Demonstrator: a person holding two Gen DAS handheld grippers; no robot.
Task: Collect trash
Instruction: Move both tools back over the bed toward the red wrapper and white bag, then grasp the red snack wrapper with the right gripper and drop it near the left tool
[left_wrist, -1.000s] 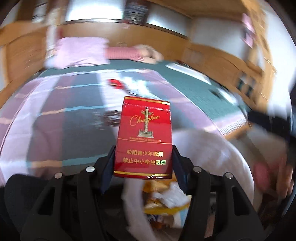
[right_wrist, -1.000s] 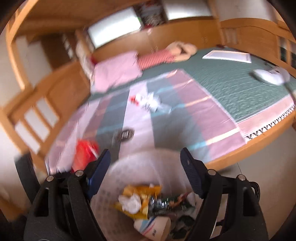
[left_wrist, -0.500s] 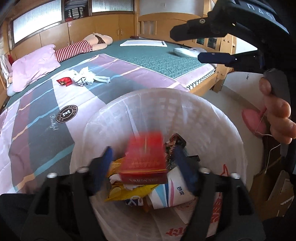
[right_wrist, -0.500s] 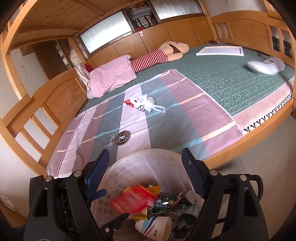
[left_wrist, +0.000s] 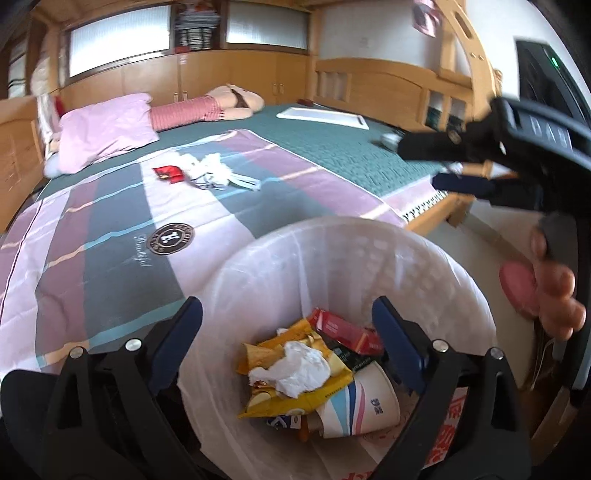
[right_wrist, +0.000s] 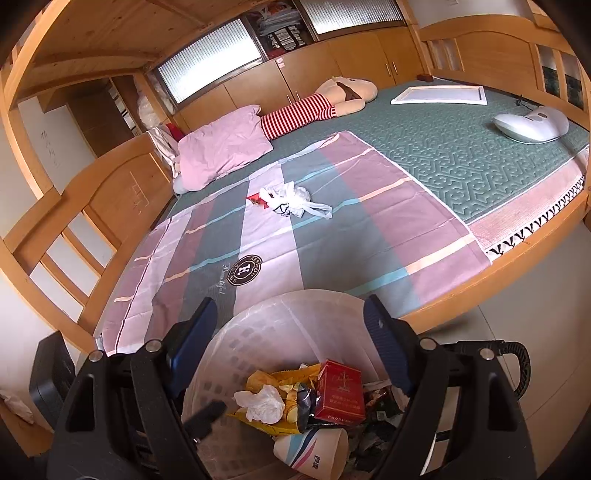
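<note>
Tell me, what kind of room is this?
Most likely a bedroom: a wide wooden bed with a pink pillow and a striped plush toy, built-in wooden cupboards behind, and a lined wastebasket beside it.

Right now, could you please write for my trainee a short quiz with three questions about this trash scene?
1. True or false: the red cigarette pack lies inside the white bin.
2. Which trash is not yet collected from the bed?
A. a paper cup
B. a white plastic bag with a small red wrapper beside it
C. a yellow snack bag
3. Fill the gap: the left gripper has ____ between its fingers.

Key:
1. True. It rests on the yellow snack bag, near the paper cup.
2. B. The white plastic bag and the red wrapper lie on the striped sheet.
3. Nothing; its jaws are opening over the bin.
</note>
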